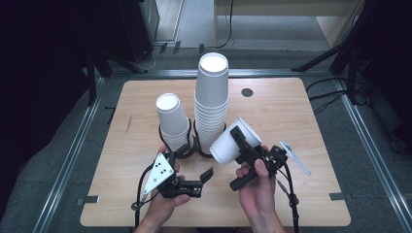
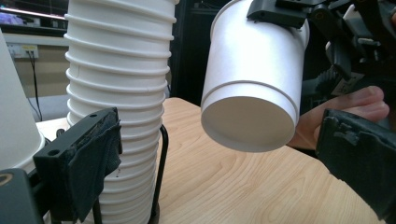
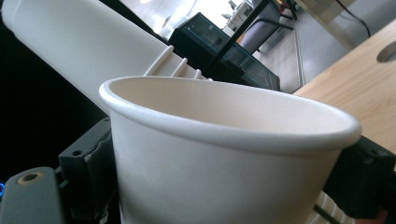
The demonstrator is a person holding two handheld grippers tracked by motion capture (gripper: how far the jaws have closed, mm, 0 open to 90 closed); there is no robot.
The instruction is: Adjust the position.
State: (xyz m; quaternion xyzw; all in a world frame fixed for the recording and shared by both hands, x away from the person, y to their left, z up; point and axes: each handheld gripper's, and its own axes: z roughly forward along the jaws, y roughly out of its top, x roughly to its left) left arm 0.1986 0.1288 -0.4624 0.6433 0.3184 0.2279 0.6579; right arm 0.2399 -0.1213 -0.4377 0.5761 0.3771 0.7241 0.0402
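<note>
A single white paper cup [image 1: 232,141] is being clamped by the right gripper [image 1: 248,145], tipped sideways above the light wooden table [image 1: 301,194], right beside the tall stack of white paper cups [image 1: 212,104] sitting in a black wire holder [image 1: 197,145]. A shorter white cup stack [image 1: 172,119] is being kept just left of it. The left gripper [image 1: 206,175] is being held wide open with nothing in it, low by the holder.

table: light wood [image 1: 145,204] | round hole (far edge) [image 1: 247,92] | clear strip [image 1: 295,158] near right edge
</note>
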